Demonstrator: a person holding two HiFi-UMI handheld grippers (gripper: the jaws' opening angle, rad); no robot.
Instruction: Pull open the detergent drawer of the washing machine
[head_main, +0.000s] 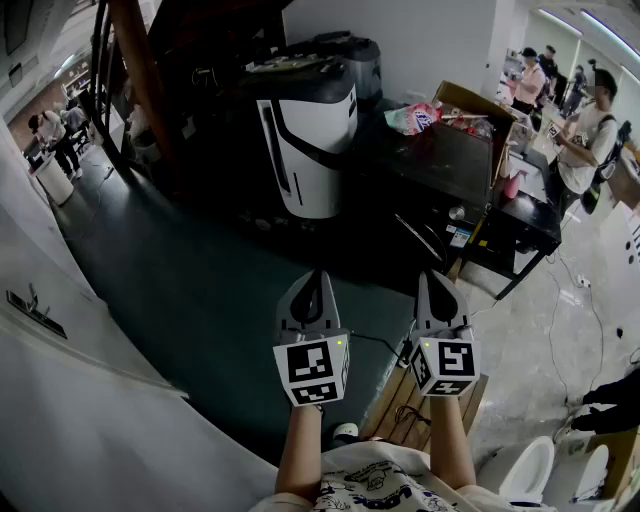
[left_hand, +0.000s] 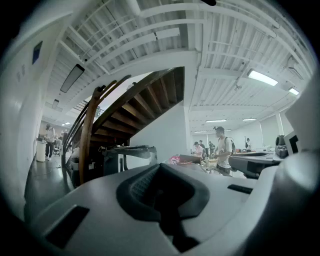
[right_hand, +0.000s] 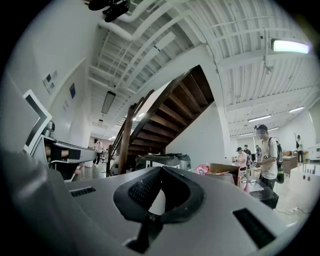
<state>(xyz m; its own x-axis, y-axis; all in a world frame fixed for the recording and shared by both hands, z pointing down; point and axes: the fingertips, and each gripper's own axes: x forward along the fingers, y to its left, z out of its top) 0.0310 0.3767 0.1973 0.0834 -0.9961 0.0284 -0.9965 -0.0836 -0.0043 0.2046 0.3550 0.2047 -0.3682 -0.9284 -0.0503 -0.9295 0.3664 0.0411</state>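
Note:
A white-and-black washing machine (head_main: 305, 135) stands on the dark floor ahead, with a grey machine (head_main: 345, 50) behind it. I cannot make out its detergent drawer from here. Both grippers are held level in the air, well short of the machine, side by side. The left gripper (head_main: 314, 282) has its jaws together with nothing between them, and so does the right gripper (head_main: 438, 284). In the left gripper view the machine (left_hand: 129, 150) shows beyond the closed left gripper (left_hand: 161, 174). In the right gripper view the machine (right_hand: 165, 161) lies past the closed right gripper (right_hand: 160, 176).
A wooden staircase (head_main: 140, 80) rises at the left behind the machines. A black table (head_main: 520, 225) with a cardboard box (head_main: 470, 125) stands at the right, with people (head_main: 590, 130) beyond it. A white wall (head_main: 60, 350) runs along my left. A wooden pallet (head_main: 415, 400) lies below the grippers.

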